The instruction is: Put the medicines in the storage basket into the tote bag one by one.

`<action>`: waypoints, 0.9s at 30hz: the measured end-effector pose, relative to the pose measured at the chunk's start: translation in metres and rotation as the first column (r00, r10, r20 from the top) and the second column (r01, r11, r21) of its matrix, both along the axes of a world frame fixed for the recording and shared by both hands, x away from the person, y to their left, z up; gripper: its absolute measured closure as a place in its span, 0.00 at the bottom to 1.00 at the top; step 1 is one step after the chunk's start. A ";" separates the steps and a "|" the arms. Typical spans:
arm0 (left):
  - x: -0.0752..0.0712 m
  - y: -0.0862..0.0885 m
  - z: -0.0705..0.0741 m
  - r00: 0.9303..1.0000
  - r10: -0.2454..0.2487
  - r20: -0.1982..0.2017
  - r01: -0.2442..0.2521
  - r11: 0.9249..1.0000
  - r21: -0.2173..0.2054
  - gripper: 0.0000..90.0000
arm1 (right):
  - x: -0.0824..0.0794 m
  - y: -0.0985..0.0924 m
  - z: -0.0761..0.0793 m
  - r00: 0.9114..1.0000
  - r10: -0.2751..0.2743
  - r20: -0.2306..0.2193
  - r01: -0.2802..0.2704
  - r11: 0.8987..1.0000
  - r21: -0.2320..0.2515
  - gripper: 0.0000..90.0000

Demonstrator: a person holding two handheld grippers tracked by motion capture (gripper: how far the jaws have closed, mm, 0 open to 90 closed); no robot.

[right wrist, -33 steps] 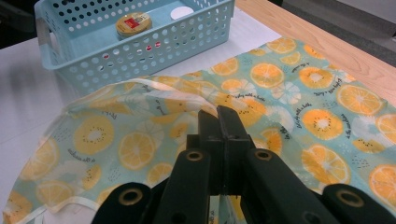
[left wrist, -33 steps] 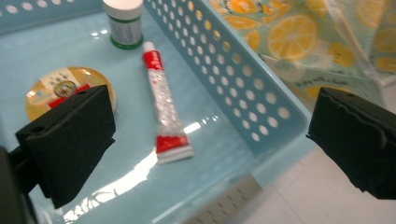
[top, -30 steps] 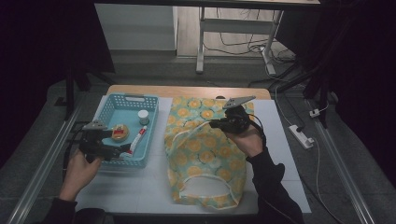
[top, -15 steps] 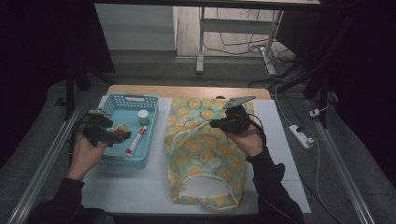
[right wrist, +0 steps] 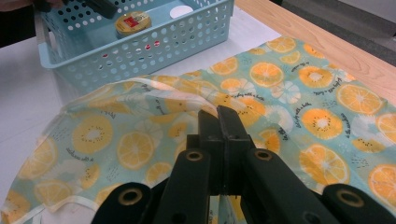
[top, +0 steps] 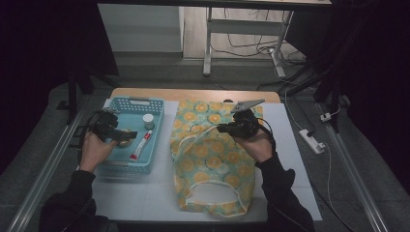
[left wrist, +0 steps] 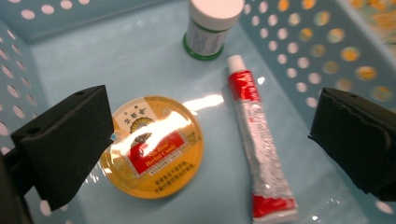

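Note:
A blue perforated basket [top: 138, 102] stands at the table's left. In it lie a round yellow tin [left wrist: 152, 147], a red and white tube [left wrist: 259, 149] and a small white-capped bottle [left wrist: 210, 28]. My left gripper [left wrist: 210, 126] hangs open just above the basket floor, its jaws wide on either side of the tin and tube; from the high view, this left gripper [top: 116, 134] is over the basket's left part. A citrus-print cloth bag [top: 212, 159] lies at the centre. My right gripper [right wrist: 218, 114] is shut on the bag's white-trimmed edge and holds it raised.
The bag's white handle loop [top: 212, 195] lies near the table's front edge. A wooden strip [top: 193, 94] runs along the far edge. A power strip [top: 312, 140] lies on the floor at right. A white mat [top: 285, 125] covers the table.
My left gripper has moved farther in over the basket and a little lower, toward the tin. The right gripper and the bag have kept still.

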State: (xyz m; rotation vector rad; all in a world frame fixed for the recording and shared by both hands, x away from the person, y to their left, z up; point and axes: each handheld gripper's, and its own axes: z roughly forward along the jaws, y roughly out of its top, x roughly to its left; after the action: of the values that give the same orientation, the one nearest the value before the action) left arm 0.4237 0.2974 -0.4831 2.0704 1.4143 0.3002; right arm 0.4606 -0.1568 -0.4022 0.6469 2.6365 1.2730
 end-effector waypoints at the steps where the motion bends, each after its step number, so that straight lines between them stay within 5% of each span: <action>1: 0.002 0.000 -0.002 1.000 0.004 -0.006 -0.004 1.000 0.004 0.00 | 0.000 0.000 0.000 1.000 0.000 -0.001 0.000 1.000 0.000 1.00; 17: 0.032 0.004 -0.024 0.997 -0.028 -0.067 0.032 0.998 0.052 0.00 | 0.000 0.000 0.000 1.000 0.001 -0.003 -0.001 1.000 -0.001 1.00; 27: 0.038 -0.002 -0.033 0.988 -0.056 -0.147 0.073 0.991 0.113 0.00 | 0.001 -0.001 0.000 1.000 0.006 -0.001 -0.006 1.000 -0.002 1.00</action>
State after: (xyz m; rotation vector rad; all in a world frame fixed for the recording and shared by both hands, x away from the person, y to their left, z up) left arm 0.4618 0.2957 -0.5163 2.2687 1.4398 0.2163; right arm 0.4612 -0.1580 -0.4024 0.6392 2.6420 1.2723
